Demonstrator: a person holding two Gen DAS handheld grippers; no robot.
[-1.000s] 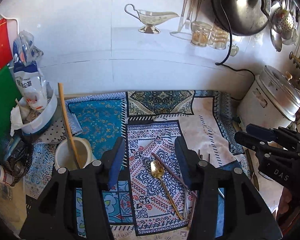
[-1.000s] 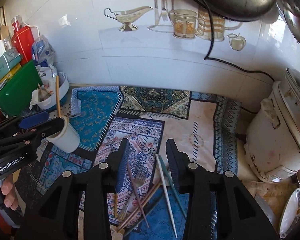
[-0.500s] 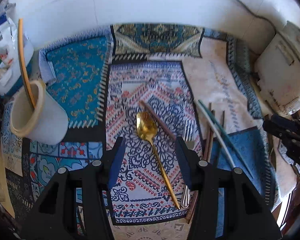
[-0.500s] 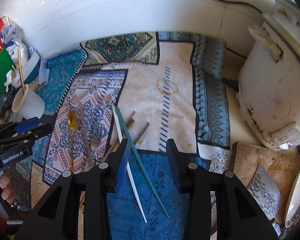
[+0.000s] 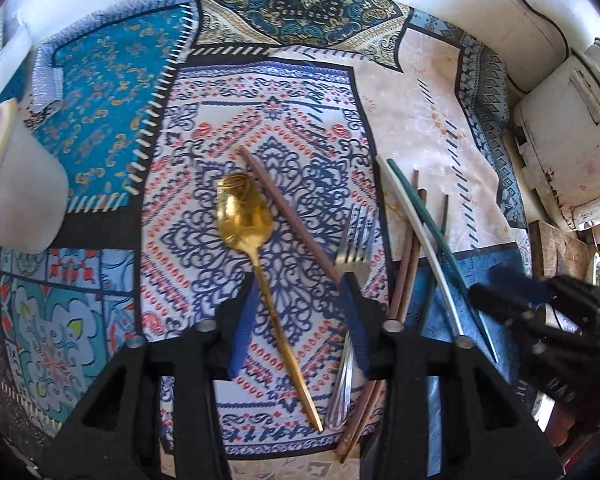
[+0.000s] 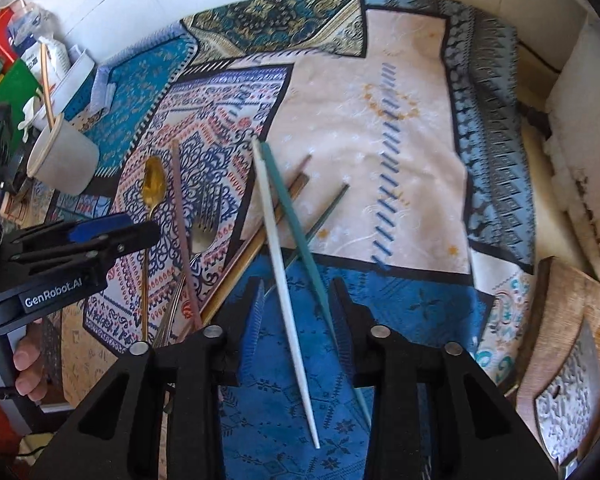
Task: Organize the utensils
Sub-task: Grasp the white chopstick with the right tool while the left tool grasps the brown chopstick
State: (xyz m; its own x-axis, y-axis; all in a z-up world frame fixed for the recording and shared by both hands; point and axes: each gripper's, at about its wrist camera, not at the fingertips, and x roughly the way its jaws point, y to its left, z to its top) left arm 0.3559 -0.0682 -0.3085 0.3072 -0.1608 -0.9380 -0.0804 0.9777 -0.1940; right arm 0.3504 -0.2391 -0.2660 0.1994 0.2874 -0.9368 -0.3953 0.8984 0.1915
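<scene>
Left hand-held gripper, jaws closing, straddles slender gold spoon.

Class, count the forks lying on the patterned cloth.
1. The silver fork lies between the gold spoon and the bundle of chopsticks. Another could be hidden under the grippers.

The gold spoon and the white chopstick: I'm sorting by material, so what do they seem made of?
Gold spoon: likely metal with a polished gold finish, since its bowl mirrors light. White chopstick: probably plastic or melamine; smooth, matte, evenly coloured.
</scene>
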